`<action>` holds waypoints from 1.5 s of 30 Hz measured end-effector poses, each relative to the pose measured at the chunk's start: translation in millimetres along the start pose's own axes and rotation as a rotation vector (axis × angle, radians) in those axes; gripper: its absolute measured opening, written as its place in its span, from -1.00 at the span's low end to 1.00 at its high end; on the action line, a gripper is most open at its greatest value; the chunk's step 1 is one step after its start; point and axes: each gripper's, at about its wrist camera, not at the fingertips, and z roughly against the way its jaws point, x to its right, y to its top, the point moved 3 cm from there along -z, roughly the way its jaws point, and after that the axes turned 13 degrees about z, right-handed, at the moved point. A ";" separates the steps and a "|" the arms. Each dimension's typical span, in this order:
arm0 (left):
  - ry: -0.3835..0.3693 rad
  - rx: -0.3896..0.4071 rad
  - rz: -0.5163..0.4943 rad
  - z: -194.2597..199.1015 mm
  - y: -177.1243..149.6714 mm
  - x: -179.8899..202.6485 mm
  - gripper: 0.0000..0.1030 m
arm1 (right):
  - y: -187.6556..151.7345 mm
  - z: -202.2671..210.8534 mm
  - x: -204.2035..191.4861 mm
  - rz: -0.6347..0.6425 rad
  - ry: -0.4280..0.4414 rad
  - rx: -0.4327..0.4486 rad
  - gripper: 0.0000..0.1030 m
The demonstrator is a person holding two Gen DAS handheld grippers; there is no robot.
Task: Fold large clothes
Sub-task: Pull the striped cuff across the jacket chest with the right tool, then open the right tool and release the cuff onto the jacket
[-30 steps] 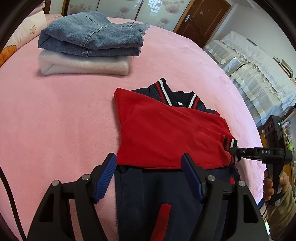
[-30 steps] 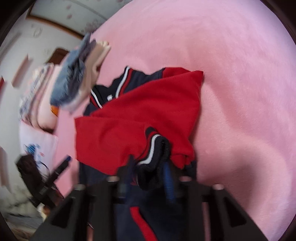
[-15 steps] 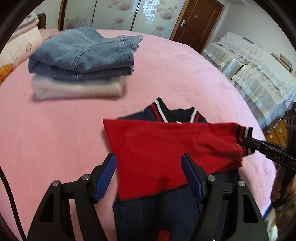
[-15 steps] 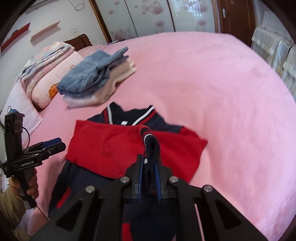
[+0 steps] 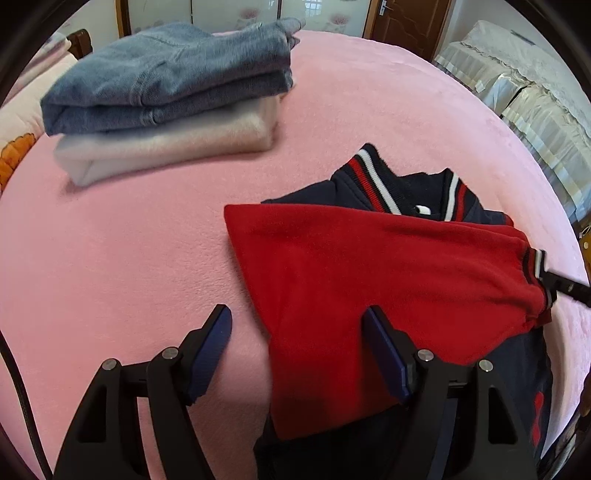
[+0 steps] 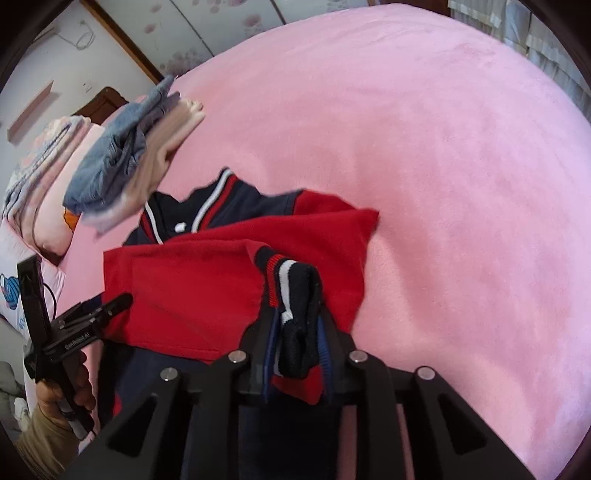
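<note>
A navy and red jacket (image 5: 369, 280) lies on the pink bed (image 5: 129, 240), its striped collar (image 5: 373, 173) away from me. A red sleeve is folded across its body. My right gripper (image 6: 297, 332) is shut on the sleeve's striped cuff (image 6: 295, 291) and holds it over the jacket; it also shows at the right edge of the left wrist view (image 5: 554, 286). My left gripper (image 5: 299, 354) is open and empty, low over the jacket's left edge, and it also shows in the right wrist view (image 6: 107, 306).
A stack of folded clothes, blue jeans (image 5: 166, 74) on a pale sweater (image 5: 166, 147), sits at the back left of the bed. Pillows (image 6: 44, 158) lie beyond it. A second bed (image 5: 535, 96) and a brown door (image 5: 410, 18) stand at the back right.
My right gripper lifted the red sleeve by its cuff, carried it across the jacket and lowered it again. My left gripper stayed open and moved closer over the bed.
</note>
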 end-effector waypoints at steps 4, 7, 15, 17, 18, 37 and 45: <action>-0.059 0.046 0.009 24.4 -0.6 6.5 0.42 | 6.6 37.9 -22.3 0.050 -0.085 0.159 -0.57; -0.128 0.045 -0.002 30.0 -0.1 23.0 0.42 | 15.9 33.9 -46.3 0.104 -0.017 0.168 -0.57; -0.034 -0.072 -0.082 -15.9 -12.1 48.7 0.41 | 18.6 -47.3 -30.5 0.126 -0.084 -0.001 -1.00; -0.039 -0.066 -0.085 -17.0 -13.3 48.2 0.41 | 18.7 -50.3 -5.5 0.041 -0.007 0.012 -1.00; -0.038 -0.065 -0.088 -16.7 -13.2 48.3 0.41 | 18.6 -50.0 1.0 0.020 0.008 0.021 -1.00; -0.131 -0.021 0.054 30.2 -15.4 9.1 0.41 | 0.9 21.9 -25.7 0.006 0.007 0.165 -0.95; -0.102 0.039 0.083 78.7 -30.3 -14.5 0.41 | -41.5 64.5 -44.7 0.047 -0.058 0.163 -0.95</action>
